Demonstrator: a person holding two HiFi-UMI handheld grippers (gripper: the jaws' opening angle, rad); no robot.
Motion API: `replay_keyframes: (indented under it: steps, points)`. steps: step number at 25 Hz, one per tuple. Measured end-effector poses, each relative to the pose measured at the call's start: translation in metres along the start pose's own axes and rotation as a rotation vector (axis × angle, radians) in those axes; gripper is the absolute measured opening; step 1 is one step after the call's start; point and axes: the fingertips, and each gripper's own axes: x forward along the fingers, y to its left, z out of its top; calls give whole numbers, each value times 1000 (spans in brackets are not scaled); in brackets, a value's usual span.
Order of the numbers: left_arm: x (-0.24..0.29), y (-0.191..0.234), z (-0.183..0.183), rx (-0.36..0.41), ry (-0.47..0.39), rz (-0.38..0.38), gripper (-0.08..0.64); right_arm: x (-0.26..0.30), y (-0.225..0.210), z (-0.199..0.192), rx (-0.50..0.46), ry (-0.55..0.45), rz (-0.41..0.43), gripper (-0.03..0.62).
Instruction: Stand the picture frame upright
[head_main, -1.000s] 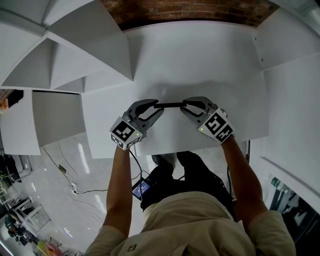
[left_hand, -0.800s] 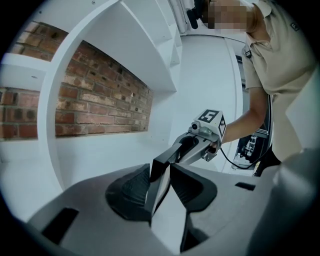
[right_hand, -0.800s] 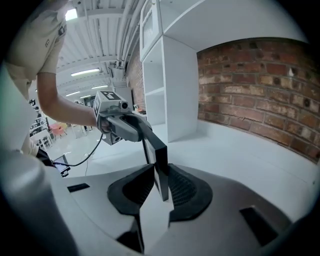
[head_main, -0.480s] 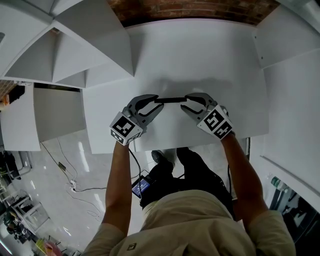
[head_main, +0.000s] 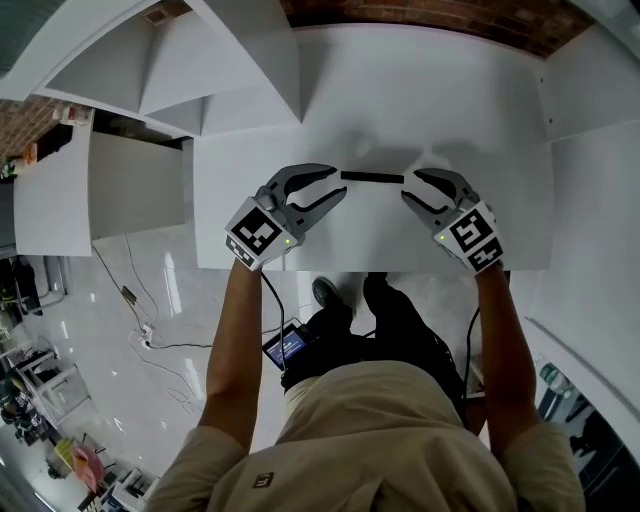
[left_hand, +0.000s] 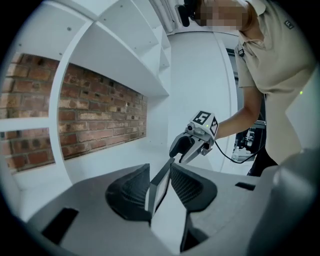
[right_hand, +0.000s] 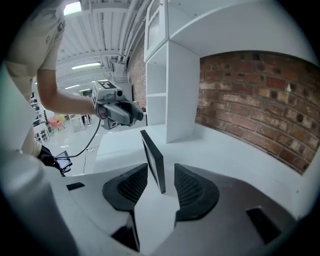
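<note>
While the picture frame (head_main: 372, 177) is held upright on edge on the counter (head_main: 450, 100), its left end is clamped by the left hand-held gripper (head_main: 340, 184), probably against tipping. Its right end is left untouched between the jaws, which have just been opening, of the right hand-held gripper (head_main: 408, 185).

The picture frame (head_main: 372, 178) is black, matt and smooth, and the table (head_main: 450, 100) is white board, smooth with only a dull sheen. The left gripper (left_hand: 160, 175) has a grey matt plastic shell, and its pads (left_hand: 131, 192) are black, finely ribbed and rubbery-looking. Along the table's far edge runs a rough red brick wall (left_hand: 95, 115) with pale mortar, while the floor (head_main: 130, 330) beyond the near edge is pale, glossy and reflective
</note>
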Motion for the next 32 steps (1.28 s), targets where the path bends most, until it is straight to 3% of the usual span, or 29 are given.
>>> replay_keyframes:
  steps: [5,7,10,16,19,22,26,32]
  points:
    - [-48,-16,38,36,-21,65,110,-40,4,25,79,-30,-131,161]
    - [-70,-25,54,44,-38,96,110,-61,14,45,101,-78,-164,102]
    - [-102,-45,79,90,-71,130,91,-91,41,80,98,-147,-178,17]
    - [-154,-76,109,101,-133,199,51,-118,89,119,73,-167,-200,6]
    - [-169,-92,98,79,-94,215,51,-119,114,107,69,-130,-172,8]
    - [-158,-105,64,105,-26,190,52,-94,145,65,-51,1,-66,9]
    - [-126,-115,25,61,-56,106,52,-36,171,0,-164,148,90,91]
    - [-90,-113,-31,7,-10,51,61,30,178,-61,-258,266,222,114]
